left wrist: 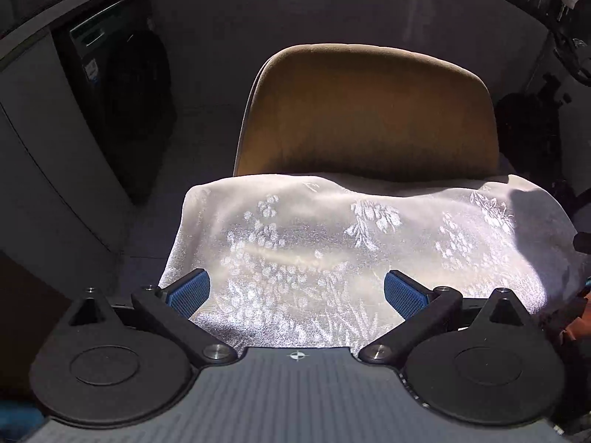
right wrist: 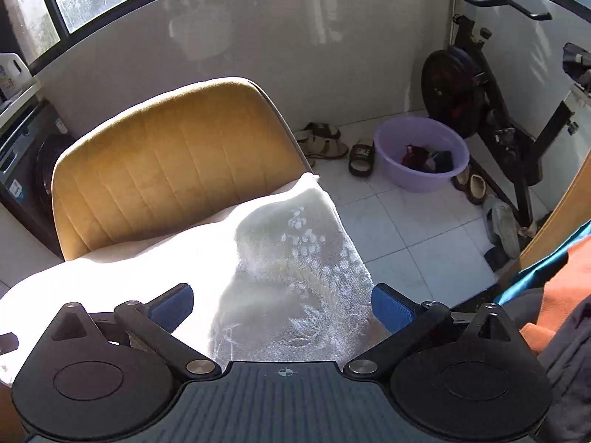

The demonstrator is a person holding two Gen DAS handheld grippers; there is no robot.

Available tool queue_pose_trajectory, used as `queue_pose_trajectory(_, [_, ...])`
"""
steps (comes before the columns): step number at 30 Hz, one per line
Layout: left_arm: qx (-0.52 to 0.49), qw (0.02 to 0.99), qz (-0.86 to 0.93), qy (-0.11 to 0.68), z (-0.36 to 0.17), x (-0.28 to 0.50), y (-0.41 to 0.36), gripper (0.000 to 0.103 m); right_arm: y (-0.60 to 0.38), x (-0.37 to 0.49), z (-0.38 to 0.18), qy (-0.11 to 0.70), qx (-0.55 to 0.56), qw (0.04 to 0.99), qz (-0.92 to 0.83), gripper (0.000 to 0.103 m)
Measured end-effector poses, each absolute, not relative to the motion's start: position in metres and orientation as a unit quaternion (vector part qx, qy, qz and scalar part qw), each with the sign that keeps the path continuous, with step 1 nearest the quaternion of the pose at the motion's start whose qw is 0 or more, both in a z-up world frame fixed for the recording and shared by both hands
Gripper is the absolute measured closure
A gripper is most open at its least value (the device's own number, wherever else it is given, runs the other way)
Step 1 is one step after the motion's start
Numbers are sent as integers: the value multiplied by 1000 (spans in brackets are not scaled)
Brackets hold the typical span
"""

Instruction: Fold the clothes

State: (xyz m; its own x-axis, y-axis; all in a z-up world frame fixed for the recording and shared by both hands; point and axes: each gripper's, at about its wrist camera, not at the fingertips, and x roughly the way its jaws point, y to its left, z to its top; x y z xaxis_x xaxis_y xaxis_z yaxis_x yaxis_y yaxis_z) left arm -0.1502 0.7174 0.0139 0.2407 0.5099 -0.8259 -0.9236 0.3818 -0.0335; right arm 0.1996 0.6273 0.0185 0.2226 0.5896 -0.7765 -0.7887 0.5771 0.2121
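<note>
White floral cloth (left wrist: 332,243) lies on chair (left wrist: 369,110); left gripper (left wrist: 297,289) and right gripper (right wrist: 282,304) jaws spread wide, gripping nothing.

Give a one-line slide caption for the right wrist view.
Open right gripper above white floral cloth on mustard chair.

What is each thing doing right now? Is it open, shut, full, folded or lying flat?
White flower-patterned cloth: spread over the chair seat, right edge hanging off.
Mustard padded chair: upright, seat covered by the cloth.
Left gripper: open, holding nothing.
Right gripper: open, holding nothing.
Purple plastic basin: on the floor, with dark clothes inside.
Dark front-loading washing machine: door shut.
</note>
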Motion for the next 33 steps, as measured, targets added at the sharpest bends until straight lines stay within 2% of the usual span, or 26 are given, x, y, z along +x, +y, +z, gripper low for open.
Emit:
queue_pose_trajectory(6, [-273, 738, 469, 401, 15, -138, 692, 0, 579, 165, 53, 410, -125, 784, 449, 1])
queue_pose_trajectory(17, [-261, 729, 488, 403, 40, -130, 610, 0, 493, 139, 73, 403, -126, 785, 454, 1])
queue_pose_trajectory(33, [-259, 721, 524, 372, 75, -116, 397, 0, 298, 126, 110, 375, -129, 761, 513, 1])
